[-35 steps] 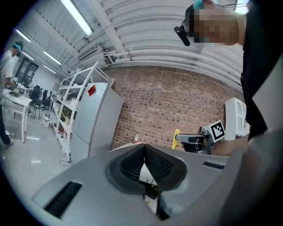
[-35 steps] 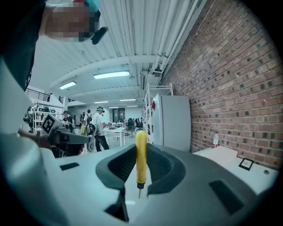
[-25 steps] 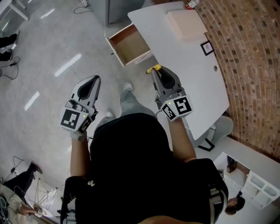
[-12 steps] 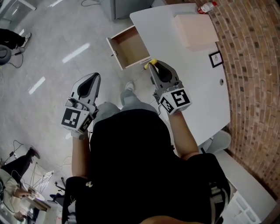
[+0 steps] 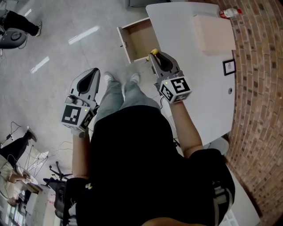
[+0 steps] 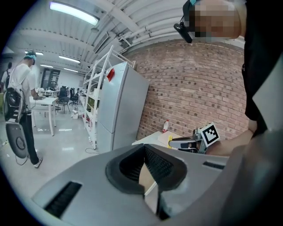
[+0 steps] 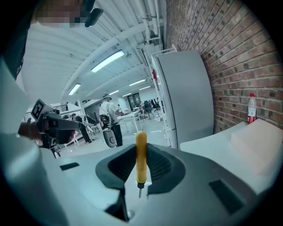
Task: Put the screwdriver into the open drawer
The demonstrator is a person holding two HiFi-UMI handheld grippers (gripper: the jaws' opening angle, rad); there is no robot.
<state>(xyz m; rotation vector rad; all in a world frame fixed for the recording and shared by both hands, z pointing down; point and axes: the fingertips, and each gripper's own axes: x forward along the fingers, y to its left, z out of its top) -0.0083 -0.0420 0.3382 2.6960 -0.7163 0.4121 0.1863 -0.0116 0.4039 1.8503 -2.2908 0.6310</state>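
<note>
my right tongs are clamped on the screwdriver. in the right gripper view the screwdriver stands upright between the two dark pads, its yellow handle reaching past the jaw tips and its short metal tip pointing back toward the camera. from the head view the right tongs hang over the near edge of the white table, and the yellow end sits just beside the near corner of the open drawer. the drawer is pulled out from the table's side over the floor, and its wooden inside is bare.

my left tongs are held off to the left, well apart from the table, above the grey floor. in the left gripper view the left tongs have their jaws closed together with nothing between them.

further back on the table lies a pale box, with a bottle by the brick wall.
</note>
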